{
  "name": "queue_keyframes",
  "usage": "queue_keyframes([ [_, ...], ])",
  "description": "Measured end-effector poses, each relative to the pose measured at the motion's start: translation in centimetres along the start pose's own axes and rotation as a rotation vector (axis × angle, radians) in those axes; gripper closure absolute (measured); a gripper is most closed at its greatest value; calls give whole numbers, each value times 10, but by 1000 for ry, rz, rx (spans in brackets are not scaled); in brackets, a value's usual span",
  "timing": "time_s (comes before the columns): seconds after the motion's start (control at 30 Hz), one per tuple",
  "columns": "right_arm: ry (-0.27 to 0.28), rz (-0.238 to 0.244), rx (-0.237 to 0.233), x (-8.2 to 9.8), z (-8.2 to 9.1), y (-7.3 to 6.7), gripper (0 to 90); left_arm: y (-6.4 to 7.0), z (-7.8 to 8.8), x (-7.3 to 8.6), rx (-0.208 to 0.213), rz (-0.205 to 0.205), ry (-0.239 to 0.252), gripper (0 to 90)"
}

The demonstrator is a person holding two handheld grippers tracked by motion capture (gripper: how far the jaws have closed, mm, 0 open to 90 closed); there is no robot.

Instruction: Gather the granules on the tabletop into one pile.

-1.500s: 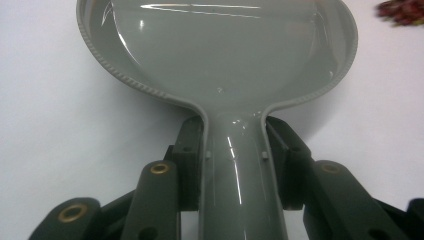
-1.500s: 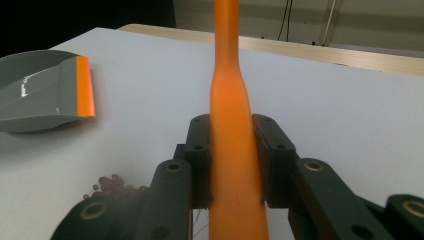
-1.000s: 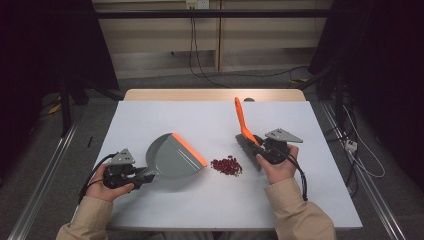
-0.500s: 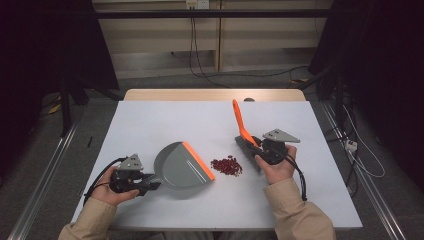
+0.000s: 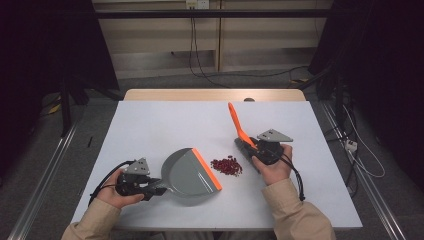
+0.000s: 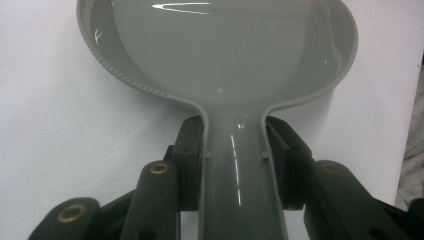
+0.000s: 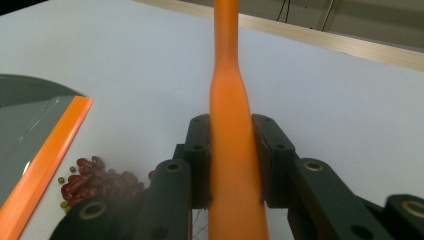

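A grey dustpan (image 5: 186, 173) with an orange lip (image 5: 206, 169) lies on the white table (image 5: 160, 125), left of a small pile of red beans (image 5: 227, 166). My left gripper (image 5: 155, 186) is shut on the dustpan's handle (image 6: 235, 170), its pads (image 6: 191, 150) pressed on both sides. My right gripper (image 5: 250, 147) is shut on an orange brush handle (image 5: 235, 122) that slants up and away from me, just right of the beans. In the right gripper view the orange handle (image 7: 227, 100) runs between the jaws, with beans (image 7: 100, 180) and the dustpan's lip (image 7: 50, 155) at the lower left.
A wooden strip (image 5: 215, 95) borders the table's far edge. Beyond it are dark floor, cables and a rail (image 5: 45, 175) along the left side. The far half of the table is bare white surface.
The dustpan has shifted a little to the right and toward the near edge, bringing its orange lip closer to the beans. The brush handle's tip has tilted slightly left.
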State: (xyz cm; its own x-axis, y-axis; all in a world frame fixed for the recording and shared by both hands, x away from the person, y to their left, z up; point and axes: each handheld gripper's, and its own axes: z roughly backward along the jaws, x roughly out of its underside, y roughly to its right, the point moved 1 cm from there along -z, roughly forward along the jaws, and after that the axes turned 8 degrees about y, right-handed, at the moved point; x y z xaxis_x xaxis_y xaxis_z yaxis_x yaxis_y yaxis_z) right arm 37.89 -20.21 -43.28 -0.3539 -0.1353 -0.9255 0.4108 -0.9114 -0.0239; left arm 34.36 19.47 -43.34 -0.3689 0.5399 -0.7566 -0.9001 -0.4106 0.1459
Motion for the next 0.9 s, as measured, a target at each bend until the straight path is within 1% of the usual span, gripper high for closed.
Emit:
queue_keyframes([
  [0.07,-6,7,3,0,-1,-2,713,0,-1,0,5,-2,-2,628],
  [0.1,-10,22,2,0,-1,-3,713,-1,-1,0,9,-2,-1,627],
  [0.13,-14,32,-5,-1,-2,-4,712,0,-1,0,11,6,6,627],
  [0.17,-14,30,-10,0,-2,-5,710,0,-2,0,16,8,5,627],
  [0.2,-14,36,-18,0,-3,-6,709,0,-2,-1,10,-4,-7,627],
  [0.23,-18,45,-26,-1,-3,-7,707,0,-3,-1,24,-2,-4,627],
  [0.33,-41,56,-30,-1,-1,-8,679,1,-3,-1,31,-1,1,627],
  [0.4,-69,65,-37,0,0,-8,662,1,-3,0,35,-13,-6,626],
  [0.47,-80,71,-35,2,1,-8,678,3,-4,0,36,-5,-3,626],
  [0.5,-84,79,-34,2,2,-7,698,3,-4,-1,26,-10,-9,626],
  [0.53,-86,88,-39,2,1,-8,706,3,-5,-1,37,-9,-5,626],
  [0.57,-89,88,-33,2,1,-8,708,3,-5,-1,39,-7,-2,625],
  [0.67,-88,97,-32,2,2,-9,711,4,-7,-2,49,-5,-2,624],
  [0.7,-86,101,-28,3,2,-11,711,4,-7,-2,39,-18,-18,624],
  [0.73,-86,100,-31,4,2,-13,711,5,-8,-2,55,-11,-12,623],
  [0.77,-81,96,-27,5,3,-15,711,5,-8,-2,60,-7,-11,623],
  [0.87,-71,102,-17,7,4,-21,711,5,-9,-3,63,-5,-10,622],
  [0.9,-69,106,-13,7,4,-23,711,5,-9,-3,51,-8,-14,623],
])
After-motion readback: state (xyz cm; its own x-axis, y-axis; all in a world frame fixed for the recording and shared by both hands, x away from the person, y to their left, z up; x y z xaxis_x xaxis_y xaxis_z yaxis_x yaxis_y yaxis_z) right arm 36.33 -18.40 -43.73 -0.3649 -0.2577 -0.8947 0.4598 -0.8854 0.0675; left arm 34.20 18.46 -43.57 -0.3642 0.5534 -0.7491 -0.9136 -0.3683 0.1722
